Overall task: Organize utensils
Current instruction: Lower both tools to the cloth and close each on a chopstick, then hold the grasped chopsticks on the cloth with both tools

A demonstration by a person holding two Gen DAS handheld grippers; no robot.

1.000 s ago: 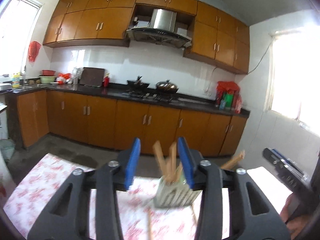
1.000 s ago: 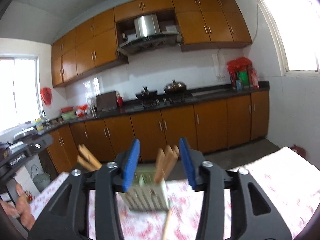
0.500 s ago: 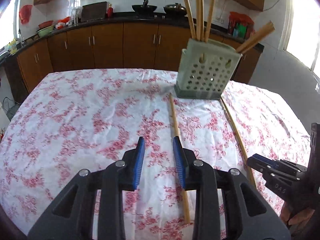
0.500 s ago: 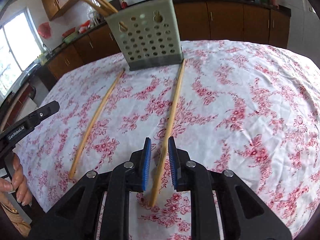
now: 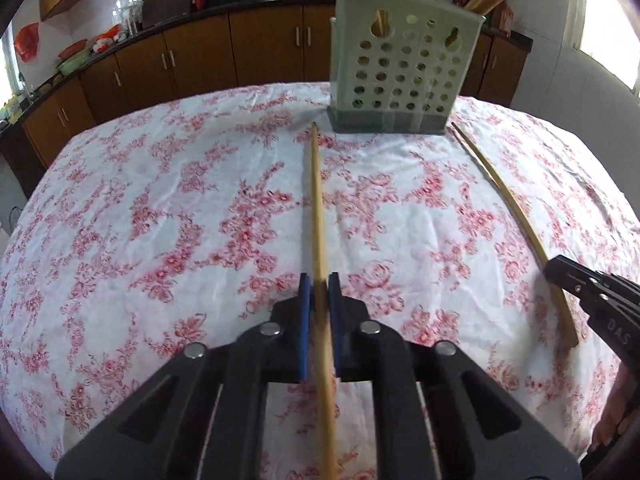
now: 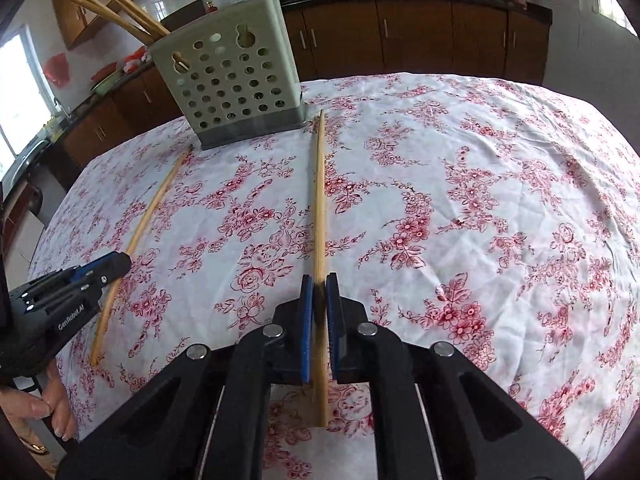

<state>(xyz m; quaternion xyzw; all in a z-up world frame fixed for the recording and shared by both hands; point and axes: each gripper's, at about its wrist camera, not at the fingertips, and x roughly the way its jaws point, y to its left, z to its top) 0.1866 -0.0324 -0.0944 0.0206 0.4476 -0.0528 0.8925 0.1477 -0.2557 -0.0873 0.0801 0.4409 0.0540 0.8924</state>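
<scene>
A pale green perforated holder [image 5: 404, 72] with several chopsticks in it stands at the far side of the floral tablecloth [image 5: 160, 216]; it also shows in the right wrist view [image 6: 232, 80]. Two wooden chopsticks lie flat in front of it. My left gripper [image 5: 319, 282] is shut on the left chopstick [image 5: 318, 208], low on the cloth. My right gripper [image 6: 319, 284] is shut on the right chopstick [image 6: 319, 200]. The right gripper shows in the left view [image 5: 592, 292] on the right chopstick [image 5: 504, 196]; the left gripper shows in the right view [image 6: 68, 292] on the left chopstick [image 6: 140, 232].
The table edge drops off behind the holder toward brown kitchen cabinets [image 5: 192, 56] and a dark counter. A hand [image 6: 48, 412] holds the left gripper at the table's near edge.
Both grippers have come down from looking across the kitchen to the table, moved forward over the chopsticks and narrowed their jaws around one chopstick each.
</scene>
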